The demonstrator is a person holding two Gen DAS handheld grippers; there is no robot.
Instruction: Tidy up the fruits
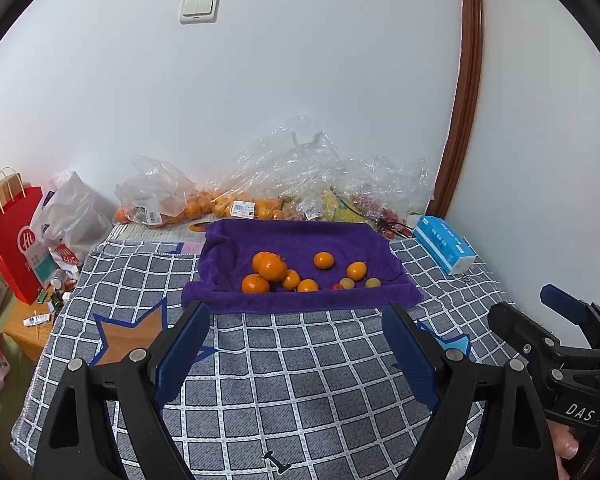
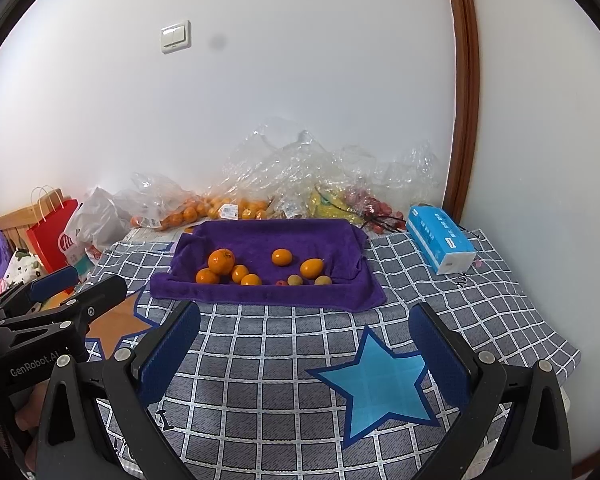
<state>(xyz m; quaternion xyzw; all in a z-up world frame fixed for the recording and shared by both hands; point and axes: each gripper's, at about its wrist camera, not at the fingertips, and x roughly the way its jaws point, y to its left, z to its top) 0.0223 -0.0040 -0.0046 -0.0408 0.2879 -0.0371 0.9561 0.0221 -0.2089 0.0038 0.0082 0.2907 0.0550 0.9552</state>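
Note:
A purple towel (image 1: 300, 240) (image 2: 300, 236) is draped over a shallow tray on the checked cloth. On it lie several oranges (image 1: 271, 267) (image 2: 221, 261), with smaller yellowish fruits (image 1: 347, 283) (image 2: 295, 280) at the near edge. My left gripper (image 1: 296, 312) hovers open just short of the towel's near edge, nothing between its blue pads. My right gripper (image 2: 305, 312) is open too, equally short of the towel and empty. Each gripper shows at the edge of the other's view: the right gripper (image 1: 556, 312) and the left gripper (image 2: 60, 280).
Clear plastic bags (image 1: 236, 200) (image 2: 228, 206) of oranges and other fruit line the wall behind the towel. A blue tissue box (image 1: 444, 244) (image 2: 440, 240) lies at right. A red paper bag (image 1: 14, 240) (image 2: 54, 232) stands left. The checked cloth (image 1: 300, 380) (image 2: 280, 360) bears star patches.

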